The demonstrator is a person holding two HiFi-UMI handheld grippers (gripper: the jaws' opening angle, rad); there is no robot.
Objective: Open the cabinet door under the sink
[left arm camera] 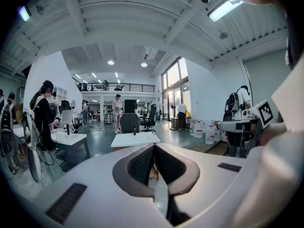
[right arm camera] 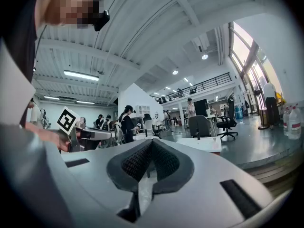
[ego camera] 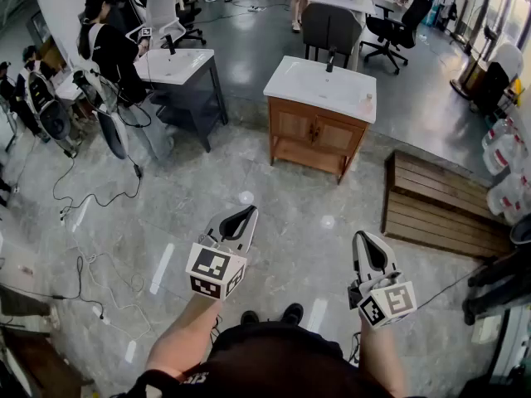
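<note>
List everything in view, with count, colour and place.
Vanity: one, wood with white sink top, centre, doors shut.
Faucet: one, black, on the vanity's top.
Second sink: one, white on dark frame, left of vanity.
Platform: one, brown slats, right of vanity.
Jugs: several, clear, right edge.
Chairs: several, grey, black, white, far side.
Cables: several, black and white, floor left.
People: several, mostly dark-clothed, left.
Left gripper: one, white, bottom centre-left, shut, empty.
Right gripper: one, white, bottom right, shut, empty.
</note>
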